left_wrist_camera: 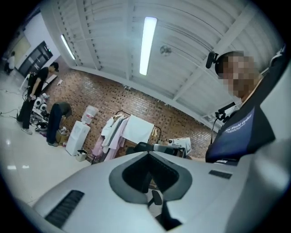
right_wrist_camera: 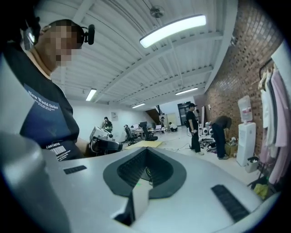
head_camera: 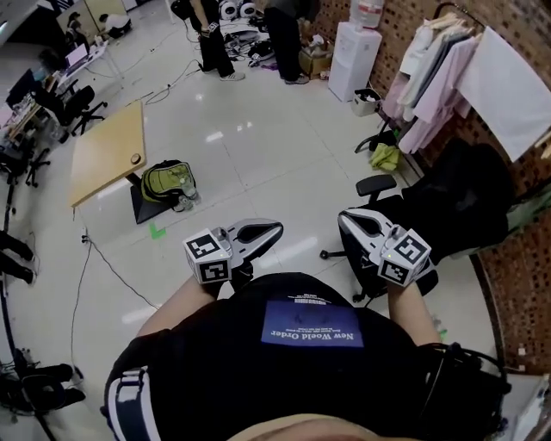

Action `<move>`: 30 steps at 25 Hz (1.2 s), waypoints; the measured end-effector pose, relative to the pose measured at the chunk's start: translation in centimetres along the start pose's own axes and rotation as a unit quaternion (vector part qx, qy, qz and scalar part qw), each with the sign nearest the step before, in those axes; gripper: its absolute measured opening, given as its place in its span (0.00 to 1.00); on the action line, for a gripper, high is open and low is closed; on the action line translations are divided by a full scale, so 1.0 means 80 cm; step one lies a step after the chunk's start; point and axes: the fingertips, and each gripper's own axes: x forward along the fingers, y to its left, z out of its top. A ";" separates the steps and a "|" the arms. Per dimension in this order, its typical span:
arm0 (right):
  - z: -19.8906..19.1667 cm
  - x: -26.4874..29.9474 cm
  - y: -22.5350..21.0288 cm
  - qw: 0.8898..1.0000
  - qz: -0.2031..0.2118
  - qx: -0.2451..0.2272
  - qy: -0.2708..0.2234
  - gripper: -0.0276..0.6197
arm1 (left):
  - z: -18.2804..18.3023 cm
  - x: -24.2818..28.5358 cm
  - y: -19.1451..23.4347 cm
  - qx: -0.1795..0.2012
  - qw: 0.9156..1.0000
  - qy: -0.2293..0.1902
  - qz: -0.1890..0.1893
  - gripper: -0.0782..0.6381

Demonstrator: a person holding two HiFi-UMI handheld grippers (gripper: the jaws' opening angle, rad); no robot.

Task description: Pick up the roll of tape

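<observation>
The person holds both grippers level in front of the chest, over a glossy white floor (head_camera: 258, 146). The left gripper (head_camera: 277, 228) has its jaws closed tip to tip with nothing between them. The right gripper (head_camera: 343, 216) is the same, jaws pressed together and empty. Their tips lean in toward each other, with a clear gap of floor between them.

To the left stands a light wooden desk (head_camera: 108, 153) with nothing lying on its top. A yellow-green backpack (head_camera: 165, 181) sits on the floor against its dark base, and a small green mark (head_camera: 156, 230) lies just below that. A thin cable (head_camera: 112, 267) runs across the floor from the left edge toward the person.

To the right, a black office chair (head_camera: 448, 207) stands close beside the right gripper. Behind it is a clothes rack (head_camera: 435, 77) hung with pale garments, and a white sheet (head_camera: 516, 86), against a brick wall (head_camera: 413, 26). A white water dispenser (head_camera: 355, 59) stands further along that wall. Two people (head_camera: 211, 39) stand well away at the far end, among gear on the floor.

The roll of tape cannot be made out in any view, so which way it points and how its long axis lies cannot be told.
</observation>
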 end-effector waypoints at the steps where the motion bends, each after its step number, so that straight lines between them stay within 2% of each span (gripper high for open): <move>1: 0.005 0.005 -0.012 1.000 0.014 -0.009 0.001 0.02 | 0.003 0.008 0.009 0.004 1.000 -0.004 0.010 0.12; 8: 0.019 0.042 -0.088 0.997 0.079 -0.020 0.010 0.02 | 0.025 0.043 0.065 -0.006 0.997 -0.041 0.069 0.12; 14: 0.029 0.114 -0.113 0.992 0.118 -0.029 0.018 0.02 | 0.038 0.018 0.128 -0.007 0.993 -0.048 0.104 0.12; 18: 0.035 0.176 -0.122 0.992 0.120 -0.025 0.023 0.02 | 0.056 -0.009 0.176 -0.001 0.994 -0.058 0.096 0.12; 25: 0.082 0.290 -0.155 0.995 0.094 -0.027 0.017 0.02 | 0.133 -0.056 0.285 0.022 0.996 -0.052 0.069 0.12; 30: 0.088 0.374 -0.170 0.997 0.076 0.016 -0.006 0.02 | 0.169 -0.106 0.357 0.030 0.997 -0.040 0.060 0.12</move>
